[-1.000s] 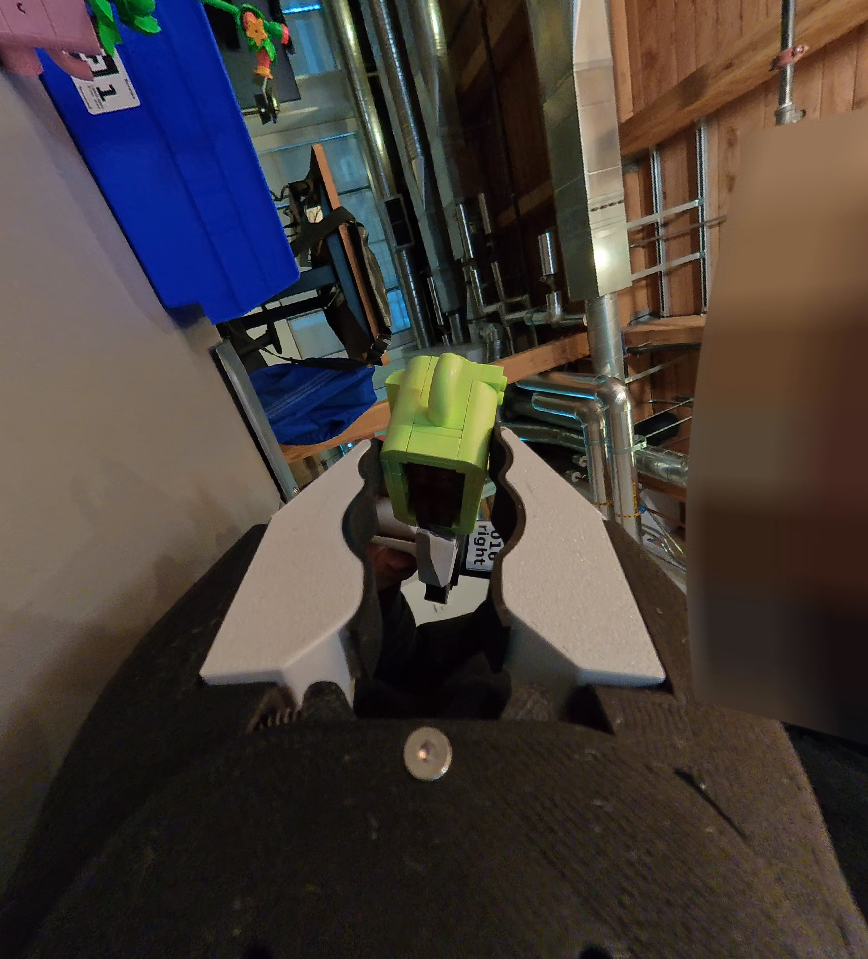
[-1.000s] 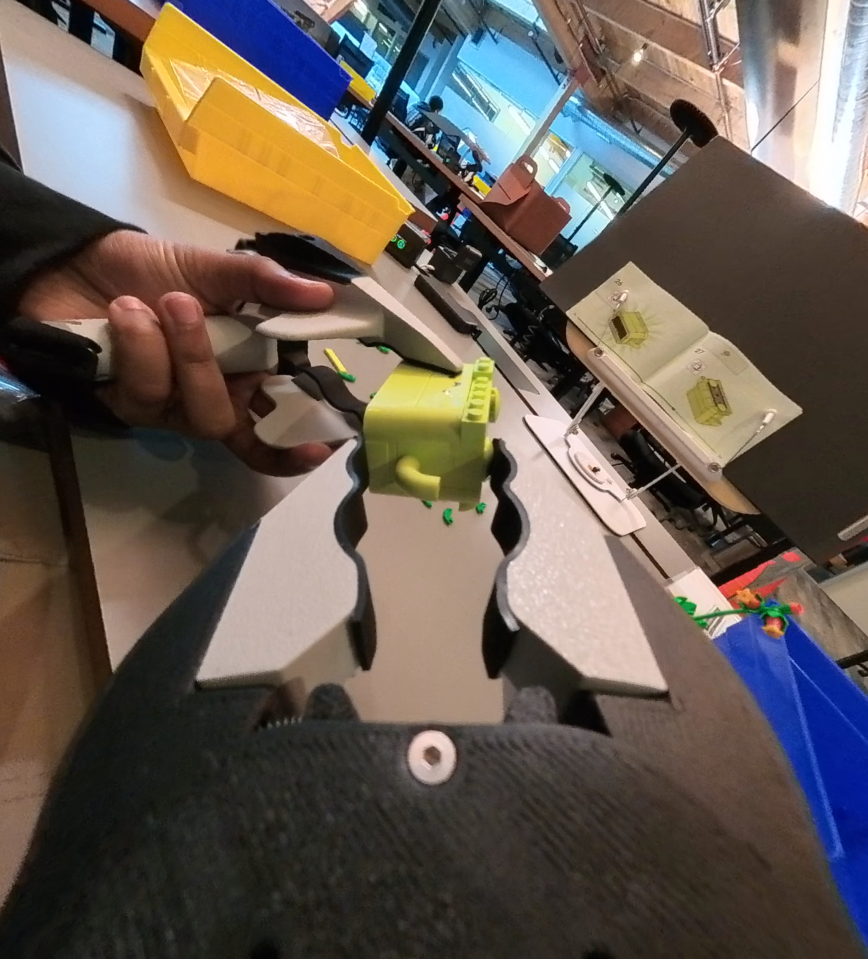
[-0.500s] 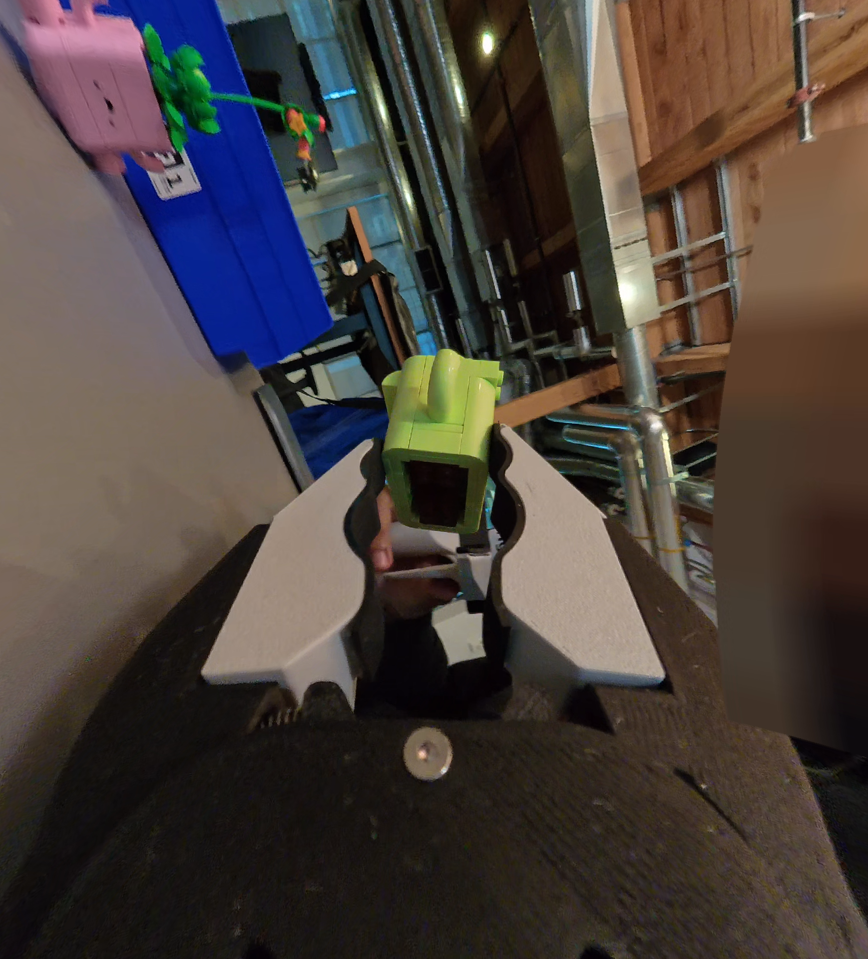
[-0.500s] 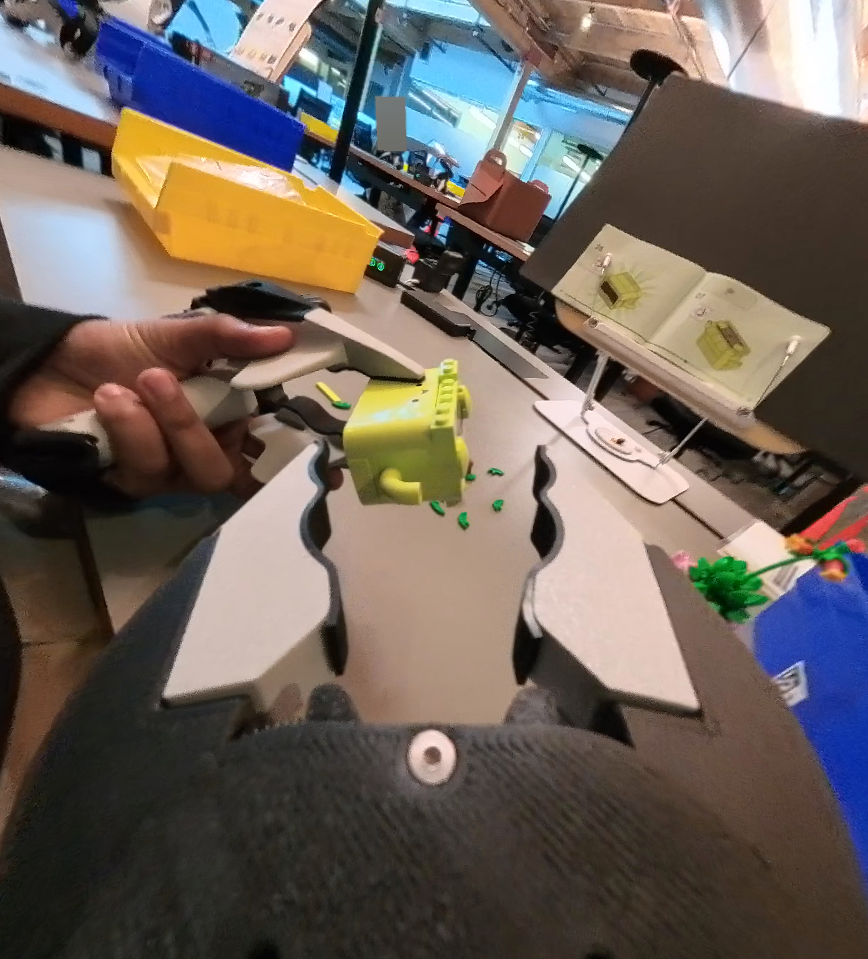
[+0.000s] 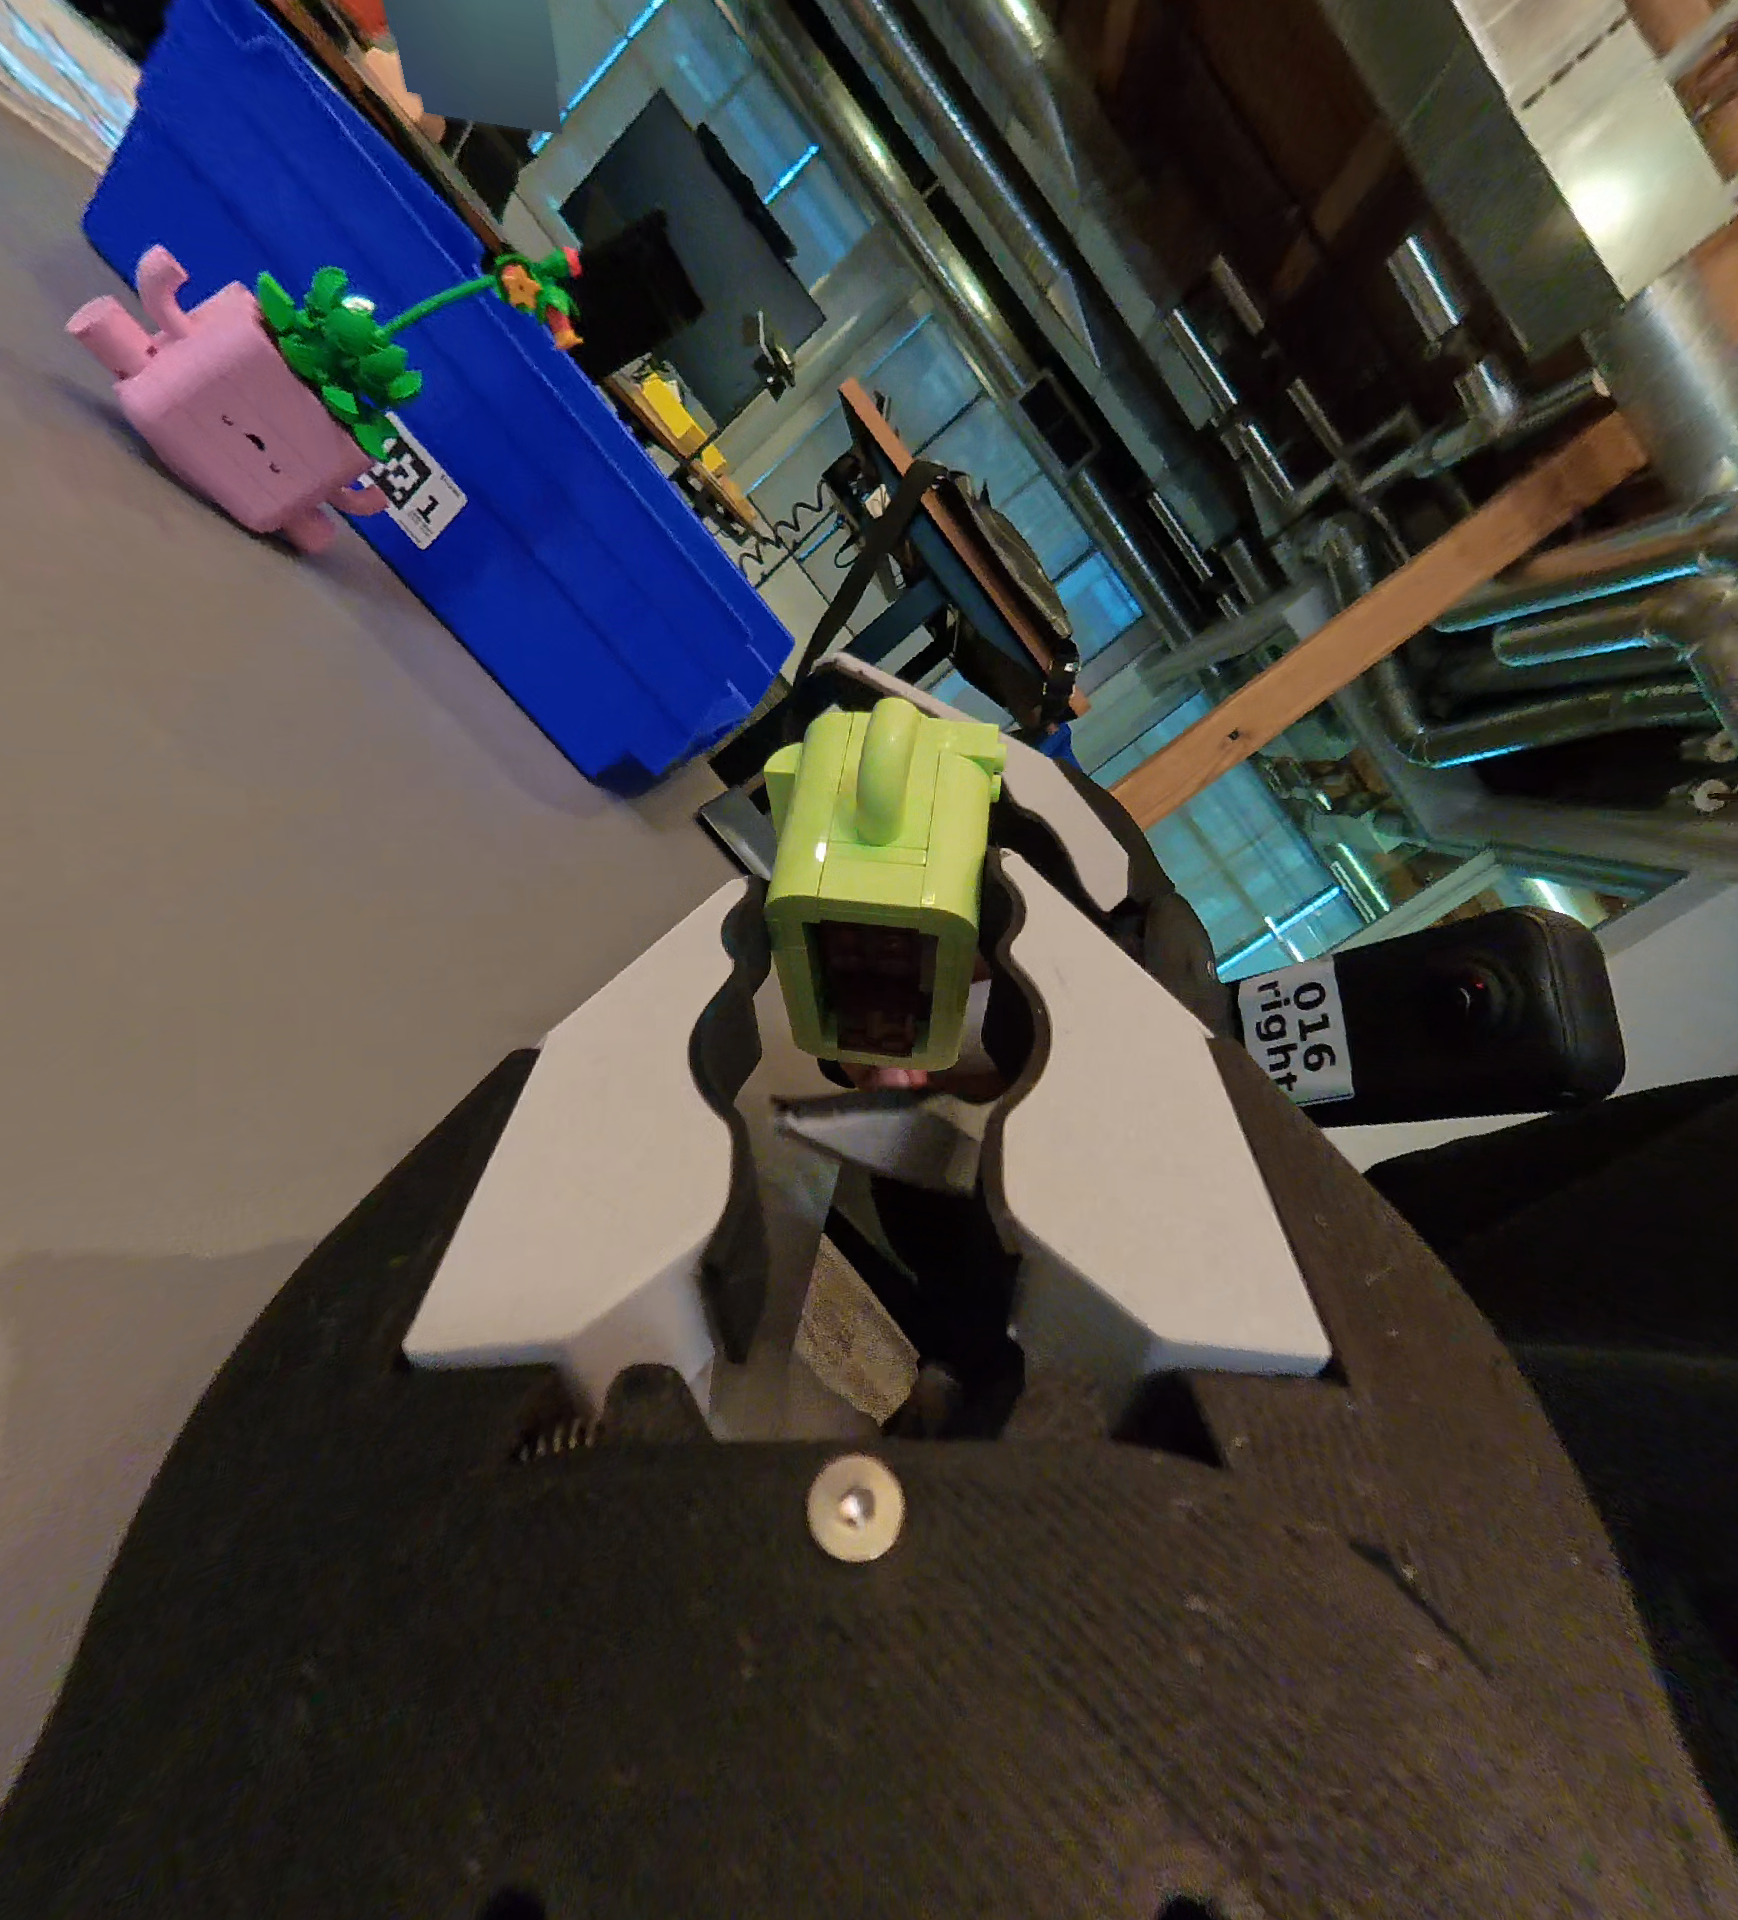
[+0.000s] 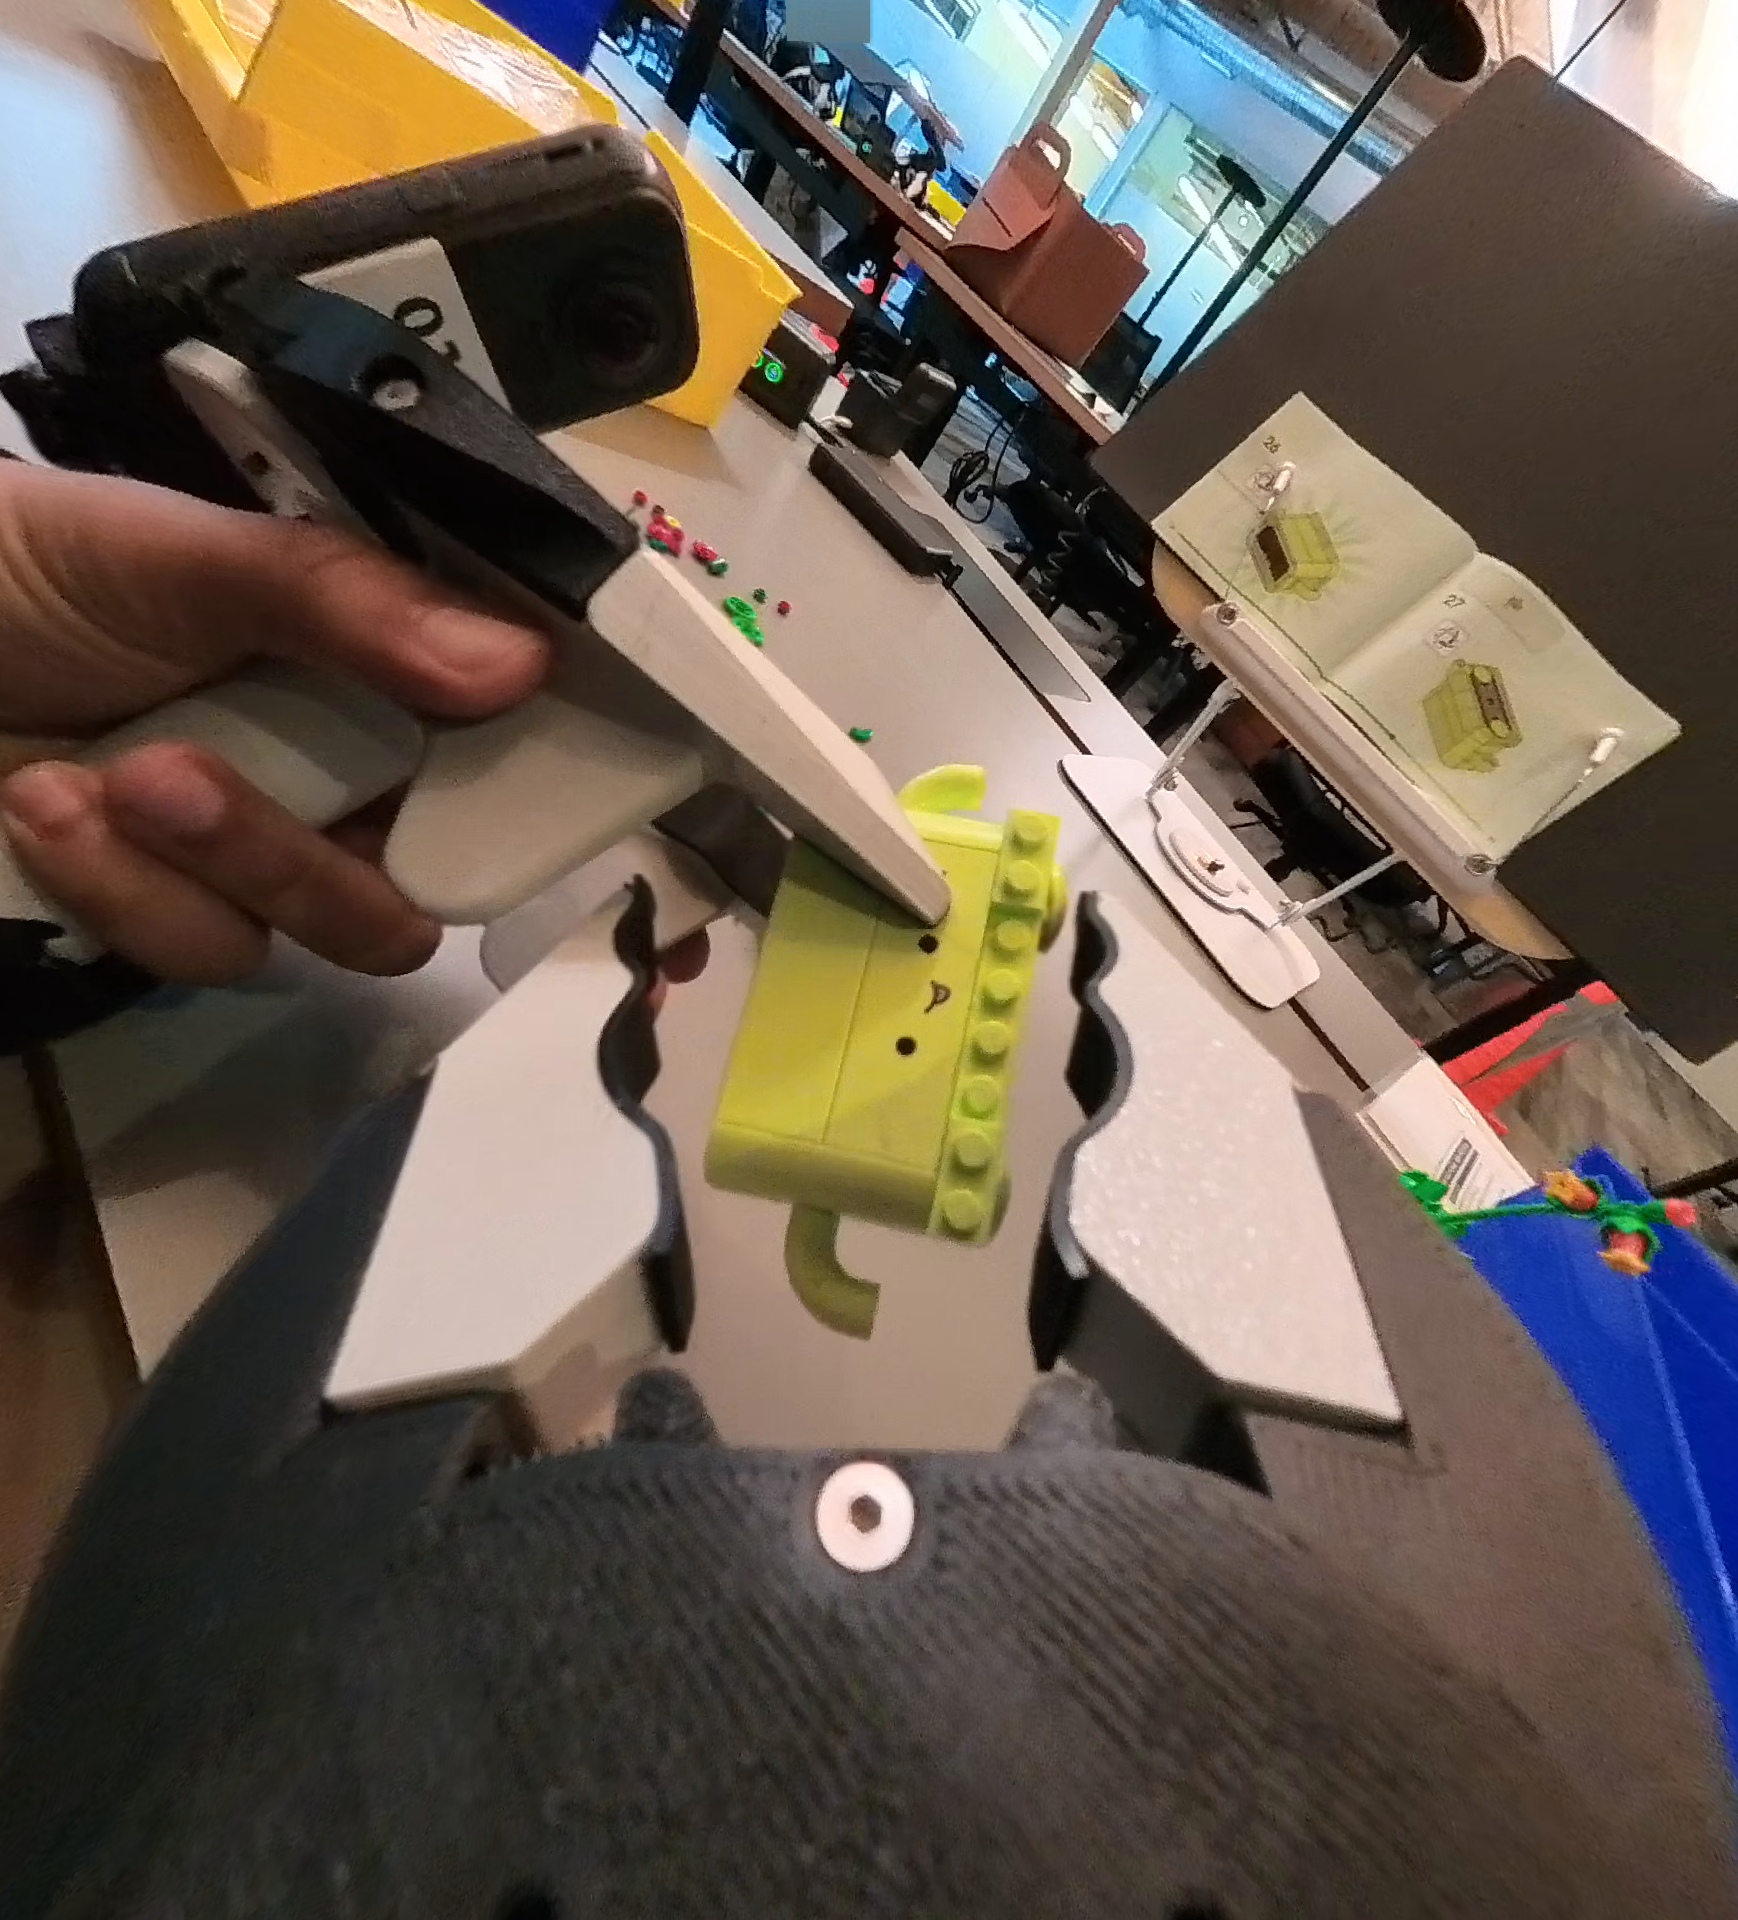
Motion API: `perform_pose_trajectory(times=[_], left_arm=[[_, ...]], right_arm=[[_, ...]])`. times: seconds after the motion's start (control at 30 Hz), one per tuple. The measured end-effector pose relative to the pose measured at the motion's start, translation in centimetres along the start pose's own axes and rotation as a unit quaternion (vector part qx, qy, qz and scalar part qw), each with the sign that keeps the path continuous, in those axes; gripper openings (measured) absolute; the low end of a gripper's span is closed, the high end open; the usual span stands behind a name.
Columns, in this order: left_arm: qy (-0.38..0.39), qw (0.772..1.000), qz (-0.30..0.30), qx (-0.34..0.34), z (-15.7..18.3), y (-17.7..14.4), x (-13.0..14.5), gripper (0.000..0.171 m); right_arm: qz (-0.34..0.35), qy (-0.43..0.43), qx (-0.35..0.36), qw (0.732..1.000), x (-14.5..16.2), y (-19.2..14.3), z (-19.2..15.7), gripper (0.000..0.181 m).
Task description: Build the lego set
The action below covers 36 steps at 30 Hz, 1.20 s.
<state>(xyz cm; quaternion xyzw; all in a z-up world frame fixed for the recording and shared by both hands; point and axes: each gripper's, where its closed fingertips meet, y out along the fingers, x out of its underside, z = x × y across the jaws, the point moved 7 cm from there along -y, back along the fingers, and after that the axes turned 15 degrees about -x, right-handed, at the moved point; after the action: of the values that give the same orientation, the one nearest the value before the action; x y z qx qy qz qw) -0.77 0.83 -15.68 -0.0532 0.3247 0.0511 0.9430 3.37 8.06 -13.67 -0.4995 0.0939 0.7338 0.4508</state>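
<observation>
A lime green lego build with a curved handle piece and a dark open end is held off the table by my left gripper, which is shut on it. In the right wrist view the build shows a small printed face and a row of studs. A hand holds the left gripper there. My right gripper is open; its fingers flank the build with a gap on each side. It also shows behind the build in the left wrist view.
A pink lego figure with a green plant stands by a blue bin on the grey table. An open instruction booklet stands on a stand at the right. A yellow bin and small loose pieces lie farther off. Less than 4 cm separates the two grippers' tips. Both grippers' tips are roughly 25 cm from the pink lego figure.
The right gripper opened wider and let go of the build. The left gripper turned the build so its face side shows, and it now sits between the open right fingers.
</observation>
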Motion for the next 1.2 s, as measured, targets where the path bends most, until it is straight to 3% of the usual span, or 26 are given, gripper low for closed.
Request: perform_pose_trajectory(times=[0.13, 0.7, 0.97, 1.03, 1.2], left_arm=[[0.014, 1.000, -0.008, -0.003, 0.37, 0.23, 0.45, 0.040], [0.044, 0.998, -0.010, -0.033, 0.66, 0.36, 0.71, 0.040], [0.046, 0.999, -0.014, -0.026, 0.54, 0.37, 0.62, 0.040], [0.053, 0.998, -0.016, -0.026, 0.67, 0.39, 0.65, 0.040], [0.062, 0.998, -0.013, -0.031, 0.66, 0.31, 0.56, 0.040]], right_arm=[[0.018, -0.010, 0.022, 1.000, -0.29, -0.56, 0.19, 0.060], [0.036, 0.030, 0.024, 0.999, -0.14, -0.58, 0.43, 0.049], [0.030, 0.008, 0.035, 0.999, -0.02, -0.58, 0.24, 0.051], [0.029, 0.014, 0.035, 0.999, -0.02, -0.71, 0.36, 0.063], [0.029, 0.029, 0.018, 0.999, 0.25, -0.85, 0.41, 0.072]])
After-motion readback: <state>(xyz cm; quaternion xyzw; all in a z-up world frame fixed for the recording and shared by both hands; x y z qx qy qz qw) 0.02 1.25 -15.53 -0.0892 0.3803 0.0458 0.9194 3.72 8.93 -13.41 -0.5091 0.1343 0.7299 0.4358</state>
